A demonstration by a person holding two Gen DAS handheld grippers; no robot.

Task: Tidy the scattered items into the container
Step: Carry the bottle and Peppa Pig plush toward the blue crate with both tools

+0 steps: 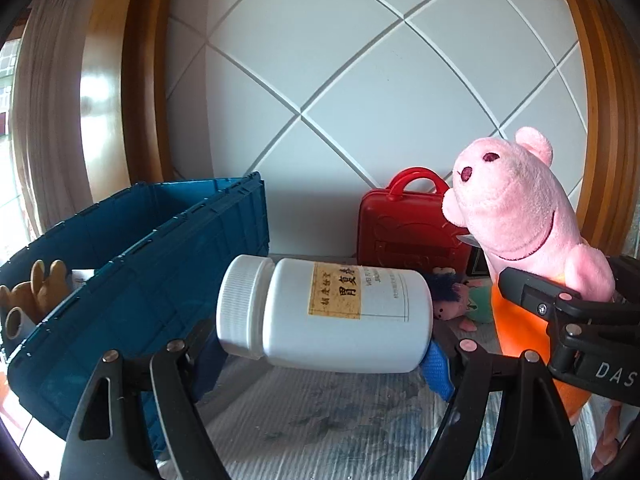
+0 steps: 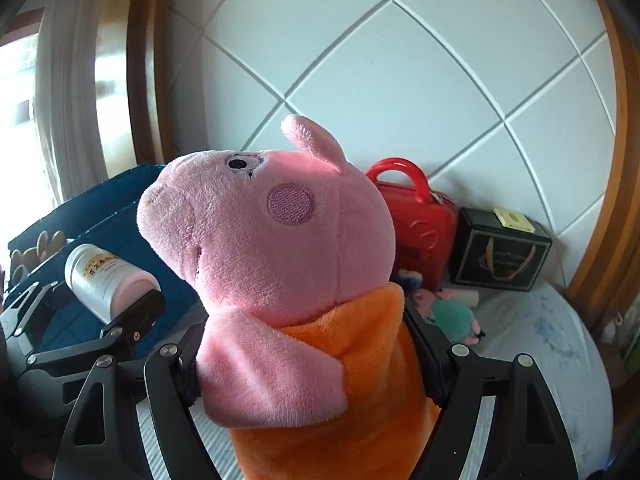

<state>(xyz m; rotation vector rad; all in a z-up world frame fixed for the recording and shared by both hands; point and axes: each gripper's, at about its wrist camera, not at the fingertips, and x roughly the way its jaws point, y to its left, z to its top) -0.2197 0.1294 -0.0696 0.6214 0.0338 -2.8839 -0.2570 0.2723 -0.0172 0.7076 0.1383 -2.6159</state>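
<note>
White quilted wall panel behind, wood frame; pale printed bed cover below. Left tool (image 1: 324,354) clamps white bottle (image 1: 326,314) sideways, cap toward blue crate (image 1: 132,264): smooth rigid plastic, likely light, slippery, so grip across body seems best. Right tool (image 2: 316,364) squeezes pig plush (image 2: 276,240) at orange torso: soft, compressible, light, head-heavy and may flop. Both held in air near crate. Red case (image 2: 424,224), dark box (image 2: 500,248), small plush (image 2: 452,314) remain by wall.
</note>
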